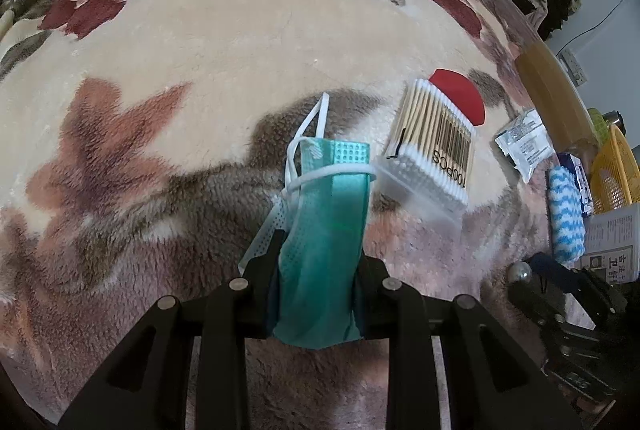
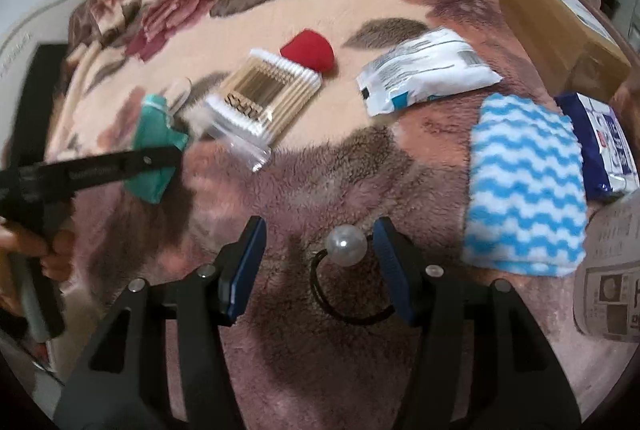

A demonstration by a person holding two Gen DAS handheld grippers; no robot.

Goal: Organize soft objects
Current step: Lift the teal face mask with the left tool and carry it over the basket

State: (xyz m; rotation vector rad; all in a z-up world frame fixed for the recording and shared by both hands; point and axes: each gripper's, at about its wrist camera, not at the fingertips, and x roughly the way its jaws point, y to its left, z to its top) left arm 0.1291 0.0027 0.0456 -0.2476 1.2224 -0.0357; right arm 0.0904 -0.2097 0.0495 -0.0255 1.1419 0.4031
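The hair tie [image 2: 347, 282], a black loop with a pearl bead, lies on the fuzzy blanket [image 2: 320, 189] right between the blue pads of the right gripper [image 2: 318, 262]. Its jaws stand partly apart and do not squeeze the tie. The left gripper [image 1: 316, 270] pinches a green face mask [image 1: 324, 230] tight, and the mask hangs out past its tips. A little farther out sit a pack of cotton swabs [image 2: 260, 97], a red sponge [image 2: 308, 51], a white packet [image 2: 424, 69] and a striped cloth [image 2: 524, 185]. The bead could roll on the soft fuzz, so the tie might slip away. The mask's loose strings could also catch the swab pack.
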